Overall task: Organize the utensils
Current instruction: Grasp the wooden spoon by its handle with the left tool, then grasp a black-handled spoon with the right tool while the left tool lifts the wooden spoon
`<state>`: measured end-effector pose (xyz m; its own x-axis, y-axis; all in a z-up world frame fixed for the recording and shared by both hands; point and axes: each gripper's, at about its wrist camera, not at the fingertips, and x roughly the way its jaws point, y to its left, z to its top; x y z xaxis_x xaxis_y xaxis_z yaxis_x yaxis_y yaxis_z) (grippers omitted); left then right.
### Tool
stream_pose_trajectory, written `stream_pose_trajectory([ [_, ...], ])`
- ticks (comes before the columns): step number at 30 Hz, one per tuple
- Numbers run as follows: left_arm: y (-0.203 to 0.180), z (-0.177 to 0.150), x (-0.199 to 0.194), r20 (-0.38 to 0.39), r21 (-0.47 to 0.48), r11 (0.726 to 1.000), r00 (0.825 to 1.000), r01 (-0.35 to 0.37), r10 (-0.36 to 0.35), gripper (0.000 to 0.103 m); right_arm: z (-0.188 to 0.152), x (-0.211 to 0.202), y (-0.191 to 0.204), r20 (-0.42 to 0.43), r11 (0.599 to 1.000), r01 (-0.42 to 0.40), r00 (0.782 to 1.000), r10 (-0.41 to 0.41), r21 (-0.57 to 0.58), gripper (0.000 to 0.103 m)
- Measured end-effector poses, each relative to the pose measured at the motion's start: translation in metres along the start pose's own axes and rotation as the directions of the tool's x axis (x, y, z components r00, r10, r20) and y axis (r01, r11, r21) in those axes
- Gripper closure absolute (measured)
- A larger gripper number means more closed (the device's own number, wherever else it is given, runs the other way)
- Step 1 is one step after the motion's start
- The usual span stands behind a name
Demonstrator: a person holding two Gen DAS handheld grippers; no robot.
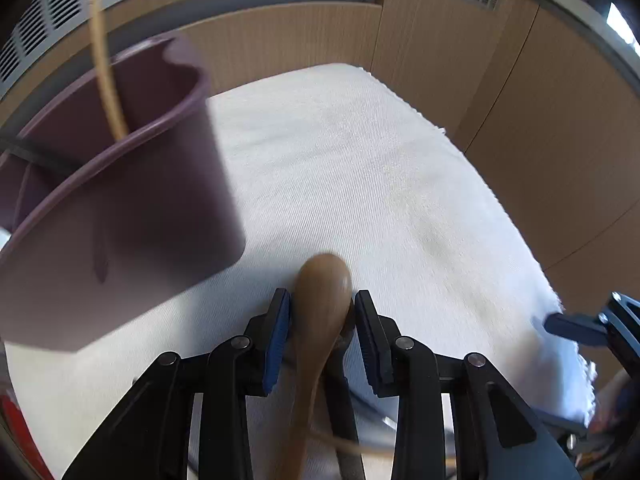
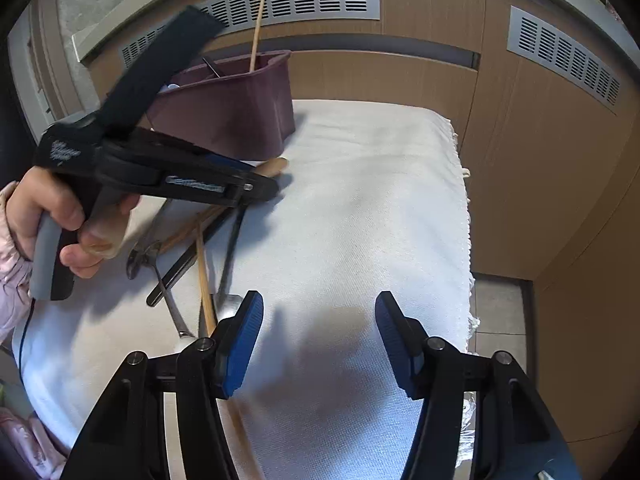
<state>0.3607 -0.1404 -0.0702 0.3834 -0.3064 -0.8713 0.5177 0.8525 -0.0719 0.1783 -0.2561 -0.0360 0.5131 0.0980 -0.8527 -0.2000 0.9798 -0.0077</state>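
My left gripper (image 1: 322, 312) is shut on the bowl of a wooden spoon (image 1: 326, 280), with both blue pads against its sides just above the white cloth (image 1: 360, 160). The spoon's handle runs back under the gripper. In the right wrist view a hand holds this left gripper (image 2: 272, 184), and the spoon bowl (image 2: 277, 166) pokes out beside the purple utensil caddy (image 2: 240, 120). Behind it lies a pile of metal utensils and chopsticks (image 2: 192, 248). My right gripper (image 2: 320, 320) hangs open over bare cloth with nothing between its fingers.
The caddy (image 1: 120, 220) stands close on the left, with a wooden chopstick (image 1: 104, 60) upright in one compartment. Wood-panelled cabinets with vent grilles (image 2: 312, 0) rise behind the table. The cloth's fringed edge (image 2: 466, 240) runs along the right, with floor beyond.
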Motion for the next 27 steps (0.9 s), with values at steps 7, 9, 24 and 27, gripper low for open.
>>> stream_pose_trajectory([
  [7, 0.044, -0.052, -0.073, 0.177, -0.182, 0.983, 0.984, 0.012, 0.021, 0.069, 0.014, 0.009, 0.014, -0.004, 0.999, -0.05, 0.999, 0.05, -0.01, 0.042],
  [9, 0.056, -0.067, -0.089, 0.213, -0.228, 0.973, 0.977, 0.018, 0.031, 0.069, 0.02, 0.012, 0.023, -0.005, 0.997, -0.071, 0.997, 0.071, -0.016, 0.042],
  [24, 0.094, -0.102, -0.139, 0.347, -0.309, 0.949, 0.936, 0.057, 0.057, 0.073, 0.04, 0.026, 0.105, -0.063, 0.971, -0.176, 0.984, 0.168, -0.16, 0.041],
  [27, 0.106, -0.107, -0.137, 0.337, -0.343, 0.939, 0.938, 0.038, 0.085, 0.073, 0.047, 0.034, 0.114, -0.068, 0.972, -0.168, 0.985, 0.158, -0.167, 0.041],
])
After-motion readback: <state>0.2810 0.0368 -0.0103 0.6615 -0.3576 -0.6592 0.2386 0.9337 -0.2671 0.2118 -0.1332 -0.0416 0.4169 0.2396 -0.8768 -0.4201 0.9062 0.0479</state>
